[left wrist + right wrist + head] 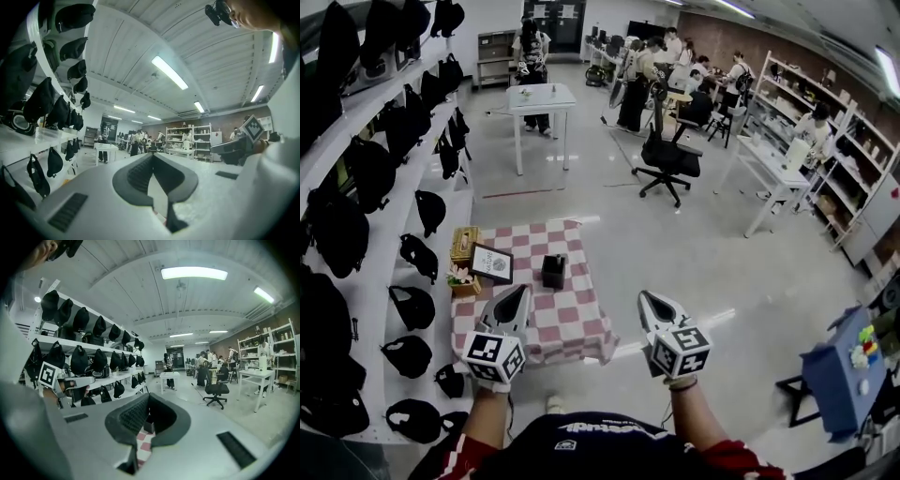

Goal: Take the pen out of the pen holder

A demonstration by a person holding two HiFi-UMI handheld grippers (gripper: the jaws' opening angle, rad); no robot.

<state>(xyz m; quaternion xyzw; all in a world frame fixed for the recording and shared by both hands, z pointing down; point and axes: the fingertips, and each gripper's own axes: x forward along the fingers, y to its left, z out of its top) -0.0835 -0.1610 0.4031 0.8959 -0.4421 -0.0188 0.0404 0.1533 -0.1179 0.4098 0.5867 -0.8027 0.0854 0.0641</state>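
The pen holder (553, 270) stands mid-tabletop (574, 321), a framed card (491, 262) left of it, a box (465, 243) behind the card, shelves (370, 375) along the left.

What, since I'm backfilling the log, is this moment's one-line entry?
phase: pre-reach | left gripper: shut, empty | right gripper: shut, empty | pen holder: on checkered table, untouched

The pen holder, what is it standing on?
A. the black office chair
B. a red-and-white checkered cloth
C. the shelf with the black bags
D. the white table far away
B: in the head view the black pen holder stands near the middle of the checkered cloth that covers the low table, apart from the shelf and the chair.
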